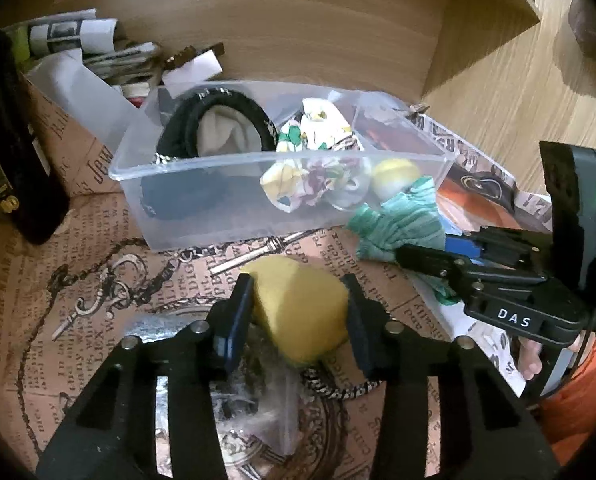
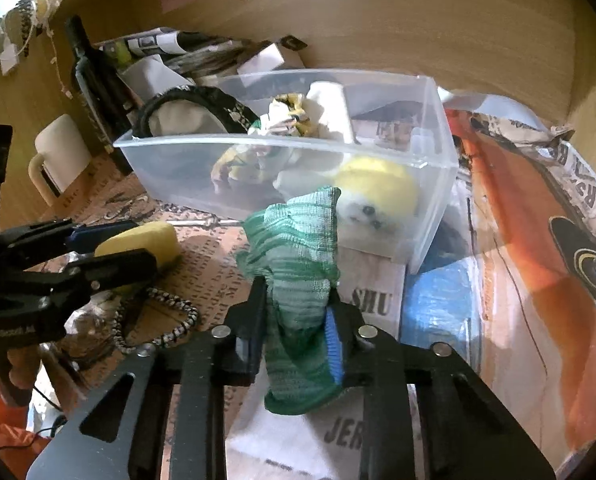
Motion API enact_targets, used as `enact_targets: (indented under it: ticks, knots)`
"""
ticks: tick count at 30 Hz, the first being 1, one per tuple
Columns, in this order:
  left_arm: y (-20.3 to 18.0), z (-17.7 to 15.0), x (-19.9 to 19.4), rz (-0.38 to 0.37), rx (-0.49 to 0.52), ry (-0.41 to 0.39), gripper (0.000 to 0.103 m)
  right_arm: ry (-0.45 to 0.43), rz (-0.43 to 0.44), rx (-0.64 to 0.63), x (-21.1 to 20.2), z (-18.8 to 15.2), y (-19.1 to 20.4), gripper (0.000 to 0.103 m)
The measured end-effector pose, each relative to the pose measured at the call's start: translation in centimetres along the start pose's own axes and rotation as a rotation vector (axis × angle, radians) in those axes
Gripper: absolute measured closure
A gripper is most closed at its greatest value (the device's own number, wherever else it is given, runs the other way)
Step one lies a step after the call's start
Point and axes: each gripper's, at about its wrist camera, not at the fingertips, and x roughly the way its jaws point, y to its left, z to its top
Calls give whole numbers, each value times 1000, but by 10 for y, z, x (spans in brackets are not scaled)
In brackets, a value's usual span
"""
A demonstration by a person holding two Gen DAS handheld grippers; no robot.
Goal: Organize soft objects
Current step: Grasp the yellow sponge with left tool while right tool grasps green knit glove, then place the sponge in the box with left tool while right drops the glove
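My left gripper (image 1: 300, 312) is shut on a yellow sponge (image 1: 302, 312), held just above the printed paper in front of the clear plastic bin (image 1: 202, 168). My right gripper (image 2: 298, 320) is shut on a green knit sock (image 2: 298, 272), held near the bin's (image 2: 438, 200) front right corner. The sock also shows in the left wrist view (image 1: 398, 224), and the sponge in the right wrist view (image 2: 146, 240). The bin holds a black headband (image 1: 218, 120), floral cloth (image 1: 318, 160) and a yellow plush toy (image 2: 378, 196).
A dark bottle (image 2: 94, 76) and a cream mug (image 2: 58, 156) stand left of the bin. A black-white cord (image 2: 166, 320), a chain (image 1: 98, 264) and a plastic bag (image 1: 238, 400) lie on the paper. Papers pile behind the bin (image 1: 98, 48). A wooden wall rises behind.
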Motion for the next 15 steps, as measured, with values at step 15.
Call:
enact_targets:
  ticks: [15]
  knots:
    - [-9,36,-53,-17,36,-178,62,-200,-15,-35,-54,27,9,81]
